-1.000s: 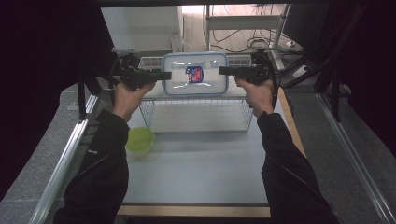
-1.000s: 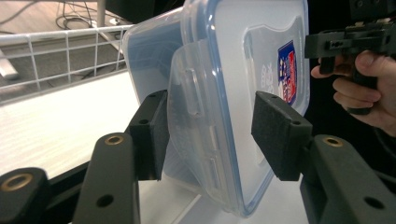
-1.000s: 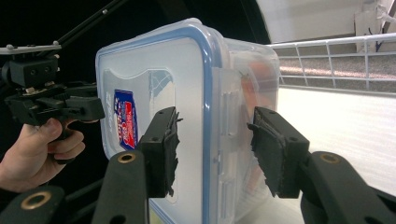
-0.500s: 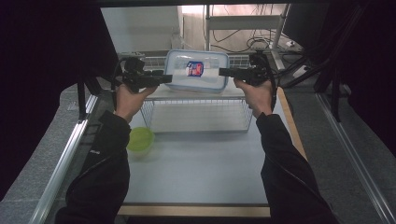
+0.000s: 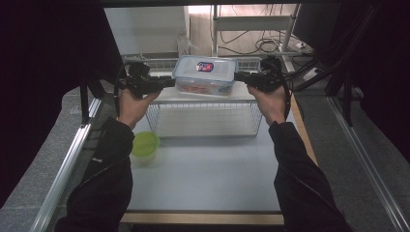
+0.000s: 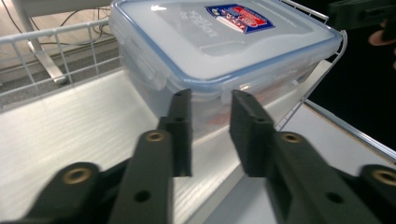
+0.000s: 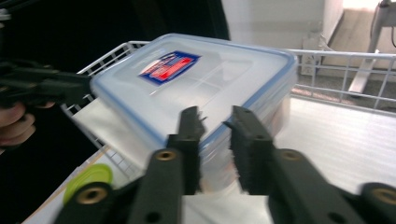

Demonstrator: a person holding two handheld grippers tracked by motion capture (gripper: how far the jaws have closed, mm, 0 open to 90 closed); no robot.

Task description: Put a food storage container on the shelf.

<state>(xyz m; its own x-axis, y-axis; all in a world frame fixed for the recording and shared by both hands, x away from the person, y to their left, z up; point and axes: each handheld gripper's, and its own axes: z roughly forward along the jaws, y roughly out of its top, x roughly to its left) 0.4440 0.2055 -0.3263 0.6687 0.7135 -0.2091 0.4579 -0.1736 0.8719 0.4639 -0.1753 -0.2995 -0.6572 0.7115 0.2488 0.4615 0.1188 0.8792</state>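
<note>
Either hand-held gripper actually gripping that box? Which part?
Cannot be told. The left hand-held gripper and the right hand-held gripper sit at opposite ends of the lidded container, jaws just closing; no pad visibly presses on it.

The left gripper and right gripper flank a lidded container atop a wire shelf.

Lab test bench: black curtains, aluminium frame rails, loose cables behind table.
</note>
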